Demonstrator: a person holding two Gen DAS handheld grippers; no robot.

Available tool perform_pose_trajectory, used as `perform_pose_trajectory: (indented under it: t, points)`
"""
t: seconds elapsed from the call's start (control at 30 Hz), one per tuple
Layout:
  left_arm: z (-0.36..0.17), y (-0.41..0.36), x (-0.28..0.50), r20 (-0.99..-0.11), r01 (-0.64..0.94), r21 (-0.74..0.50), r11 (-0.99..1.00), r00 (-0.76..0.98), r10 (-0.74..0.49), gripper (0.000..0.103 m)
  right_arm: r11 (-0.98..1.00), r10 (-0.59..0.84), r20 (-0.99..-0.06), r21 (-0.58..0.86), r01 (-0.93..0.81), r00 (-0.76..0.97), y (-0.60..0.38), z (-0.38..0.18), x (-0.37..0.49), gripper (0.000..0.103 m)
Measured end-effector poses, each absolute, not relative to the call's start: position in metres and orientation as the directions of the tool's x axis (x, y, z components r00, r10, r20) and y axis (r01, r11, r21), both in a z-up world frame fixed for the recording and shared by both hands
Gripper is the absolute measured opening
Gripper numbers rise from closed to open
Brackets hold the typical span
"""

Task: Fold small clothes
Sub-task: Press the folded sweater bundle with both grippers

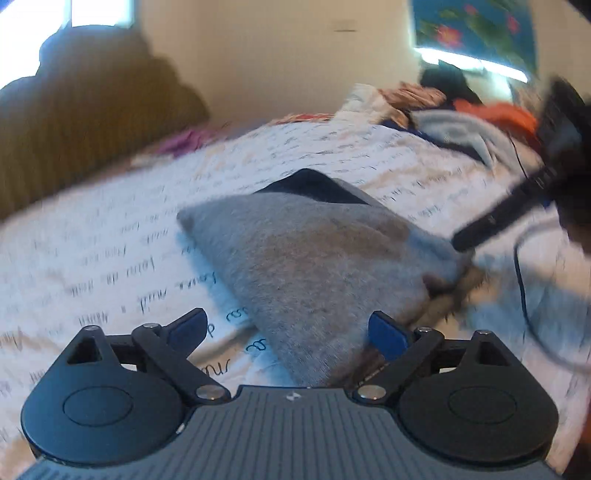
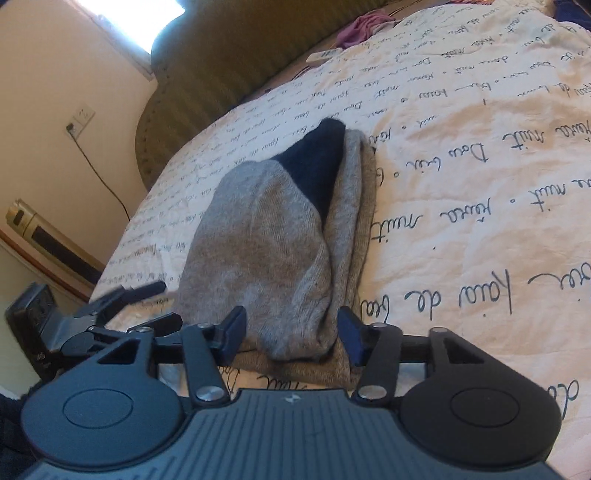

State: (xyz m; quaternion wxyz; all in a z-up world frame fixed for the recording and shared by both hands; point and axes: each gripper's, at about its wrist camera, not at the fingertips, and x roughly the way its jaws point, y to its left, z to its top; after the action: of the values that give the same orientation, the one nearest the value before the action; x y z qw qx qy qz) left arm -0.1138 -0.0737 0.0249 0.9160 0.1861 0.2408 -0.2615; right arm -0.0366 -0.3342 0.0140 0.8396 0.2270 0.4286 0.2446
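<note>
Where the white quilted bedspread printed with black cursive script (image 2: 461, 122) covers the bed, grey knitted sock with dark navy heel patch (image 2: 280, 236) lying folded double, soft and fuzzy, layers stacked along one edge. Same sock in left view (image 1: 317, 266), blurred. Right gripper (image 2: 291, 334) spread wide, blue-padded fingers (image 2: 233, 332) flanking the sock's near end, contact not determinable. Left gripper (image 1: 286, 330) likewise spread, fingers (image 1: 386, 334) astride the sock's near corner, nothing pinched. Olive ribbed upholstered headboard (image 2: 221, 62) behind. Heap of mixed clothes, orange and pale blue (image 1: 476, 122), at the bedspread's far side. Magenta cloth (image 2: 364, 27) crumpled near the headboard. No containers observed.
</note>
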Motion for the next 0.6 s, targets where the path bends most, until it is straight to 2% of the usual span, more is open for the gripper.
perform_pose_trajectory:
  t: [0.03,0.1,0.17,0.2,0.27,0.3,0.33,0.43,0.53,0.6]
  points:
    - [0.021,-0.080,-0.122,-0.535,0.588,0.274,0.761,0.751,-0.387,0.091,0.781,0.602,-0.613,0.586,-0.217,0.511,-0.333,0.012,-0.036,0.032]
    - [0.011,-0.086,-0.125,-0.556,0.602,0.301,0.740,0.741,-0.377,0.083,0.776,0.608,-0.608,0.591,-0.221,0.510,-0.333,0.008,-0.036,0.026]
    - [0.004,-0.086,-0.116,-0.586,0.588,0.274,0.761,0.729,-0.353,0.066,0.773,0.611,-0.604,0.596,-0.219,0.512,-0.334,0.008,-0.037,0.019]
    - [0.003,-0.084,-0.110,-0.600,0.579,0.252,0.775,0.722,-0.345,0.062,0.775,0.609,-0.606,0.591,-0.223,0.512,-0.334,0.008,-0.038,0.018]
    - [0.003,-0.081,-0.102,-0.610,0.571,0.207,0.795,0.710,-0.351,0.044,0.774,0.612,-0.605,0.589,-0.232,0.510,-0.335,0.007,-0.039,0.015]
    - [0.003,-0.081,-0.102,-0.607,0.572,0.202,0.795,0.710,-0.357,0.038,0.778,0.610,-0.610,0.584,-0.234,0.506,-0.335,0.006,-0.038,0.013]
    - [0.003,-0.083,-0.104,-0.598,0.578,0.215,0.787,0.715,-0.362,0.026,0.783,0.605,-0.618,0.577,-0.233,0.501,-0.334,0.004,-0.037,0.012]
    - [0.009,-0.080,-0.106,-0.588,0.568,0.217,0.794,0.725,-0.358,0.020,0.800,0.591,-0.649,0.549,-0.242,0.479,-0.332,0.003,-0.035,0.008]
    - [0.017,-0.057,-0.096,-0.638,0.557,0.106,0.824,0.674,-0.374,0.018,0.816,0.576,-0.671,0.506,-0.280,0.467,-0.328,0.009,-0.043,0.008]
    - [0.004,-0.049,-0.084,-0.693,0.536,0.038,0.843,0.622,-0.365,0.018,0.813,0.579,-0.685,0.521,-0.259,0.442,-0.329,-0.006,-0.040,0.007]
